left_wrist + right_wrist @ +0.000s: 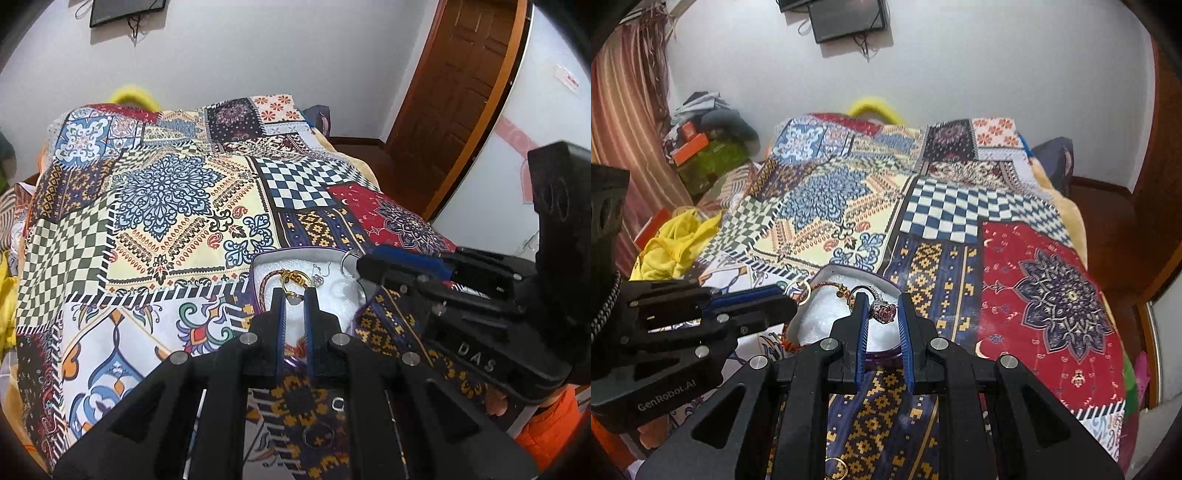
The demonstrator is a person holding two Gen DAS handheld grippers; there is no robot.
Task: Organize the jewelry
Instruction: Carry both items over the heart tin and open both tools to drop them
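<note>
Jewelry box [849,275], white foam liner, sitting on patchwork bedspread [960,206], near edge of bed. Left tongs [294,295] clamped on gold ring [290,287] w/ pale stone, over box. In right cam same ring [800,291] at box rim, approx 9 o'clock. Right tongs [882,308] apart, silver ring w/ red stone [882,312] in the gap, not pinched. Red cord bracelet [827,285] draped across foam. Another gold ring [836,469] on bedspread at 6 o'clock.
</note>
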